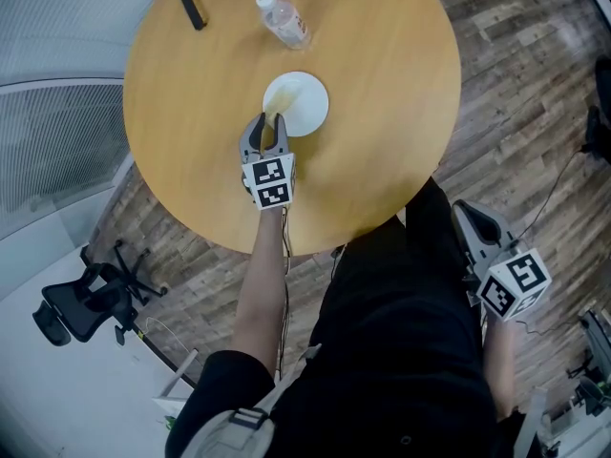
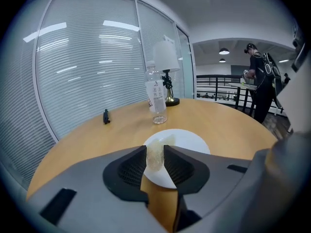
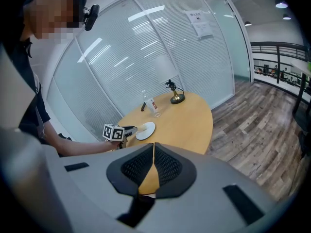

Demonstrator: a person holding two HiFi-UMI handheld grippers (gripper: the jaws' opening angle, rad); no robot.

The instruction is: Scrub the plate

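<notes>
1. On the round wooden table [image 1: 382,141], roughly at its middle, we see the white plate [image 1: 307,105] lying flat, and its left part looks yellowish.
2. At the plate's near left rim we find the left gripper [image 1: 266,130], angled down toward the plate on a bare forearm.
3. Its jaws stand narrowly apart with a pale, translucent scrub pad [image 2: 155,155] upright between them. The pad fills the gap and seems to touch both jaws, so we read it as gripped, though the wide-angle view leaves us unsure how firmly.
4. From the left gripper view, the scrub pad's far end reaches in over the plate's near rim and appears to rest on the white surface.
5. Just beyond the plate we see a clear water bottle [image 1: 283,19] standing upright with a white cap.
6. Farther beyond the plate, a lamp [image 2: 166,62] with a white shade and a dark round base stands near the glass wall.
7. Beyond the plate and off to its left lies a small black object [image 1: 190,1], bar-shaped.
8. Well apart from the plate, off its near right side, the right gripper [image 3: 154,146] hangs over the plank floor [image 1: 535,84] beside dark trousers. Its jaws are closed together with nothing between them.
9. Off the plate's near left side, a black office chair [image 1: 81,303] stands on the floor.
</notes>
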